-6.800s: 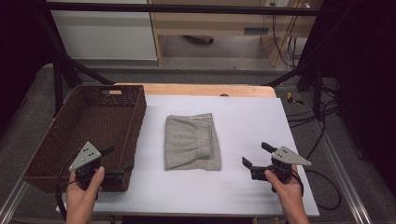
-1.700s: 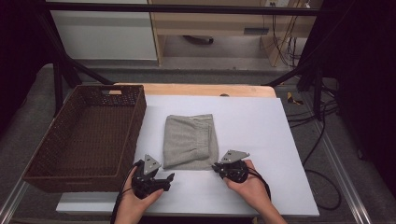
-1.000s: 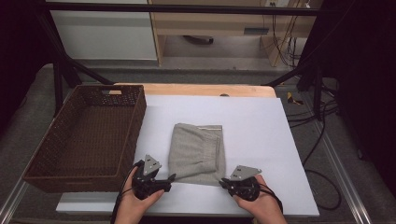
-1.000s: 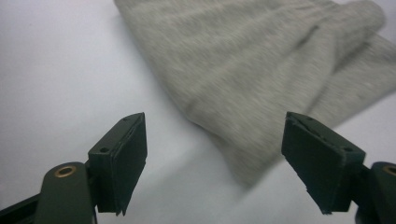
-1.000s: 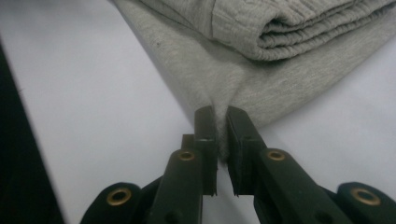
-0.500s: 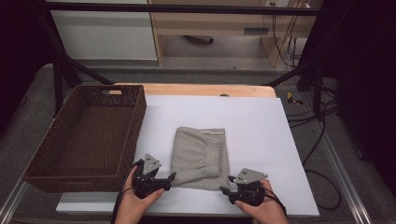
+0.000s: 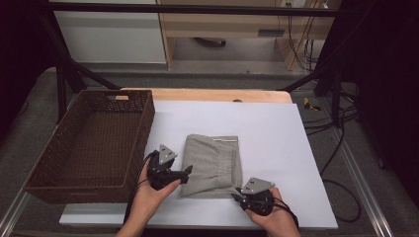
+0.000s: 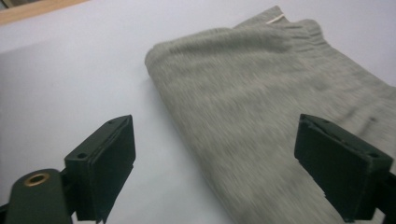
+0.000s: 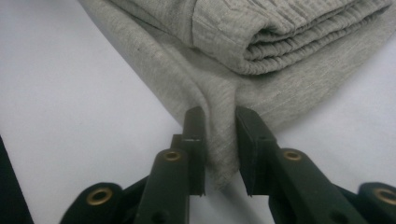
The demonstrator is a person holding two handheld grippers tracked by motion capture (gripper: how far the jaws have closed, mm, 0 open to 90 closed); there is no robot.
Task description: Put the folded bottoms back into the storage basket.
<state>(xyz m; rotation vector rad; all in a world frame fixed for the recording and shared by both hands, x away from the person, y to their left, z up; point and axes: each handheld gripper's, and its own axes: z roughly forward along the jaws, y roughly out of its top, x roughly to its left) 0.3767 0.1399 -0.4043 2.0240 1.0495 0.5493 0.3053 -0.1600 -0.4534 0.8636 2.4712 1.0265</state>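
Slippage looked the main risk: the right gripper (image 9: 219, 144) pinched just a thin corner of the folded grey shorts (image 7: 213, 164), which lay on the white table (image 7: 276, 128) near its front edge, beside the wicker basket (image 7: 91, 143) at the left edge. A pull from that small bite could drag layers apart and undo the fold. The left gripper (image 8: 233, 154) stood spread wide over the garment's left side, gripping nothing; closing unevenly might bunch the cloth.
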